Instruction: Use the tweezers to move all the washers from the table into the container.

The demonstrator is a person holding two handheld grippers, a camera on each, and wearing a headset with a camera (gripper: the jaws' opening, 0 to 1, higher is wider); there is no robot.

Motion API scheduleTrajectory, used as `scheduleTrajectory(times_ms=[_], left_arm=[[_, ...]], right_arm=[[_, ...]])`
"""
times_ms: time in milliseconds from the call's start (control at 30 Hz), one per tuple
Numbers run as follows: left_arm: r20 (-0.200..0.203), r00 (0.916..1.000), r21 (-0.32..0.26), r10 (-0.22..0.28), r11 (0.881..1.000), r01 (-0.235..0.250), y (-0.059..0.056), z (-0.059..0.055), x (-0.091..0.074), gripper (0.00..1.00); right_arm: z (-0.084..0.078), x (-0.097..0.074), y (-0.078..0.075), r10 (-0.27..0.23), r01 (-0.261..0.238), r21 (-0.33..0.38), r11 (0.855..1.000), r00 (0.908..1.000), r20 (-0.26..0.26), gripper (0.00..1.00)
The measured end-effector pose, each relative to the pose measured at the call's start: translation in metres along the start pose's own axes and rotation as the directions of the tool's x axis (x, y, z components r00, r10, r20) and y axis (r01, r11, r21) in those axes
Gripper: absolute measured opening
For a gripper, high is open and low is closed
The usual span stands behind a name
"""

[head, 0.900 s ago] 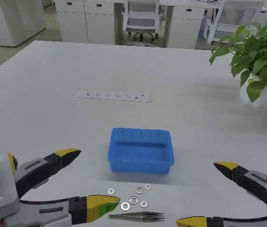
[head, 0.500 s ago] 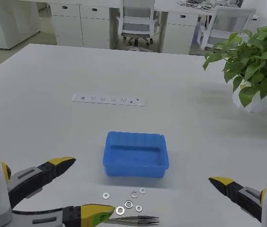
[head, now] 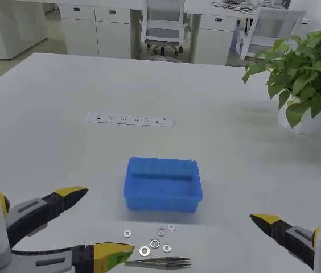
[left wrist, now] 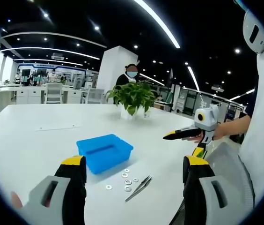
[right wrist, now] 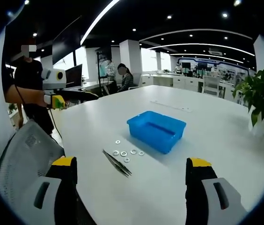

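- My left gripper (head: 107,219) sits at the near left of the table (head: 46,131). Its jaws are spread wide and hold nothing.
- The yellow tip of its nearer jaw lies just beside the left end of the tweezers (head: 160,262). I judge this the closer of my two grippers for the pickup.
- The tweezers lie flat by the near edge, with their long axis running left to right across me. To pinch them across the shaft, I would need the jaws turned so they close near-to-far. I cannot tell which end is the pointed one.
- The washers (head: 155,244) are loose on the table just beyond the tweezers, a small scatter between them and the container. None is in the container yet, as far as I can see.
- The blue container (head: 161,202) stands just beyond the washers, open side up, so each carry is short and heads away from me.
- A power strip (head: 130,119) lies well beyond the container, out of the way.
- My right gripper (right wrist: 131,162) is at the near right, well apart from the tweezers. Its jaws are also wide apart and empty.
- The table between the right gripper and the tweezers is bare. The plant (head: 303,74) is at the far right, well clear.
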State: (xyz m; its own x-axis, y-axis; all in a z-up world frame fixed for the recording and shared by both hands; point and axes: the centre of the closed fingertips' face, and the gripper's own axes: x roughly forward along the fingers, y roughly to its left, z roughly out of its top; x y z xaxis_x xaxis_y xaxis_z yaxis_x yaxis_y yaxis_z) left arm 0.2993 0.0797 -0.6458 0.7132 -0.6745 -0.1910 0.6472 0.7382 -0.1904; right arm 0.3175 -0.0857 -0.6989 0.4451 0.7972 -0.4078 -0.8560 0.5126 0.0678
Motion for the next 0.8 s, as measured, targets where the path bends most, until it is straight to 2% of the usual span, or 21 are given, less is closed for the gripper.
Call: scheduleTrajectory(times_ms=[433, 800], left_arm=[[-0.007, 1.0, 0.005, 0.005, 1.0, -0.005, -0.001, -0.004, 0.0, 0.9], [-0.032, 0.9995, -0.009, 0.001, 1.0, -0.001, 0.003, -0.015, 0.004, 0.9]], right_arm=[[0.003, -0.002, -0.001, -0.004, 0.004, -0.012, 1.0, 1.0, 0.001, 0.97], [0.006, 0.004, -0.006, 0.002, -0.002, -0.021, 1.0, 1.0, -0.009, 0.97]])
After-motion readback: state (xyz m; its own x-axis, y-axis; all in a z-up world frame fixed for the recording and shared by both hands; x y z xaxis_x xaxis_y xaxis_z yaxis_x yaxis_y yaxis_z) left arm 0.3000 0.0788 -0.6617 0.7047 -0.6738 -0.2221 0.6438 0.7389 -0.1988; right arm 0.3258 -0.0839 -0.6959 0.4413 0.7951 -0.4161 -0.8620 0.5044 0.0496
